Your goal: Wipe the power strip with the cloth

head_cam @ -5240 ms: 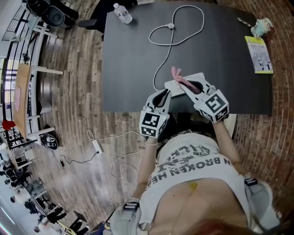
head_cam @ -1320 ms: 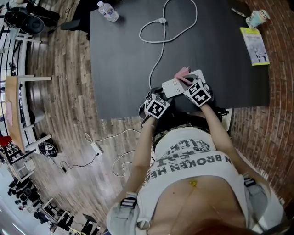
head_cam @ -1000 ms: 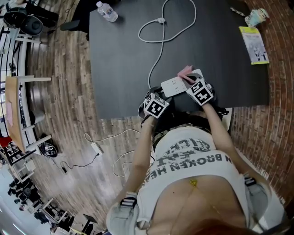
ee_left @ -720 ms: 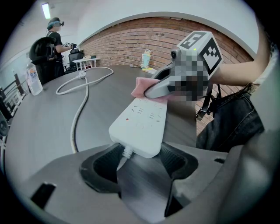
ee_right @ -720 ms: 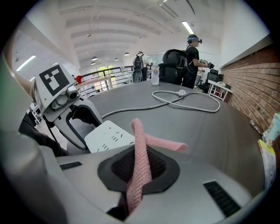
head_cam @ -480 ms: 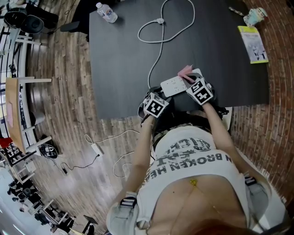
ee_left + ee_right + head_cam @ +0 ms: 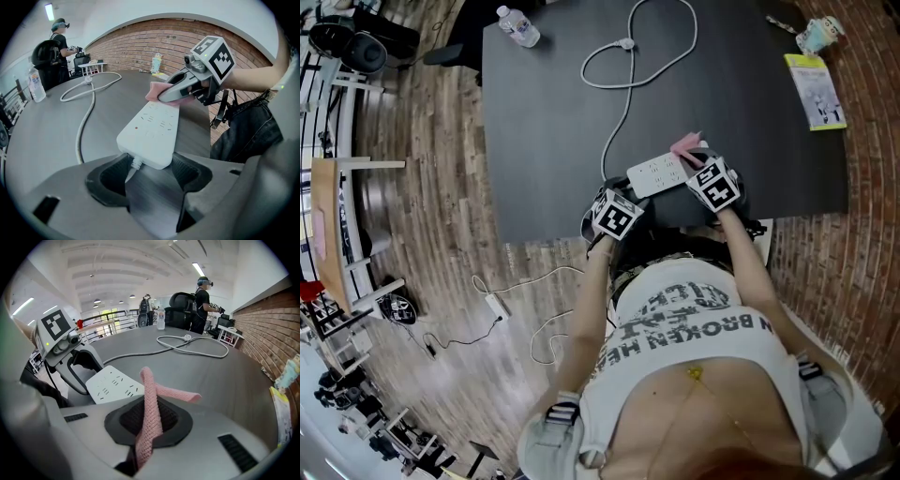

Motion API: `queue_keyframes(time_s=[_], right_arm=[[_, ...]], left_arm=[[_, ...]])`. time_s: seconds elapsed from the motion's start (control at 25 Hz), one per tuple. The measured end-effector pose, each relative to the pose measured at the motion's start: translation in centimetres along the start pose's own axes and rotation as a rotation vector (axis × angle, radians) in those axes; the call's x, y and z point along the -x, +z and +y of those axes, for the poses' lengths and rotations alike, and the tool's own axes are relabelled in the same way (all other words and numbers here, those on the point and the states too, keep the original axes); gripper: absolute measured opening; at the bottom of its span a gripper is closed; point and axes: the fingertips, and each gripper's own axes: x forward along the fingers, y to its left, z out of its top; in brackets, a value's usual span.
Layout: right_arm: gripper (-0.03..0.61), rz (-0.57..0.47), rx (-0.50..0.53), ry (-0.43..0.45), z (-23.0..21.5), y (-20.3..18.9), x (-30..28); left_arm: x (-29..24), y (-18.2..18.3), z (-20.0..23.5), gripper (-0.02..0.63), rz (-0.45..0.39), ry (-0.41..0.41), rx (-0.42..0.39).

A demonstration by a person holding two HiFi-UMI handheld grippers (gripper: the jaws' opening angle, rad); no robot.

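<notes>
A white power strip (image 7: 654,174) lies on the black table (image 7: 553,112) near its front edge, its white cord (image 7: 623,103) running away in loops. My left gripper (image 7: 614,193) is shut on the strip's cord end (image 7: 149,140), one jaw on each side. My right gripper (image 7: 696,163) is shut on a pink cloth (image 7: 150,399), whose free end sticks out past the jaws. In the left gripper view the cloth (image 7: 156,91) rests at the strip's far end under the right gripper (image 7: 164,96). From the right gripper view I see the strip (image 7: 115,385) and the left gripper (image 7: 79,365) beyond it.
A water bottle (image 7: 517,25) stands at the table's far left corner. A leaflet (image 7: 814,89) and a small cup (image 7: 820,33) lie at the far right. The table's front edge is just below both grippers. People stand by chairs beyond the table.
My right gripper has slid the cloth to the right along the strip toward its far end, uncovering more of the sockets. The left gripper has kept its hold.
</notes>
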Motion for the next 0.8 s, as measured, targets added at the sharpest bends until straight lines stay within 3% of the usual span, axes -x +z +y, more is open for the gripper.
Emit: queue_keyframes(time_s=[0.8], right_arm=[[0.017, 0.002, -0.039, -0.049, -2.0, -1.5, 1.1]], left_arm=[[-0.3, -0.5, -0.3, 0.275, 0.000, -0.004, 0.004]])
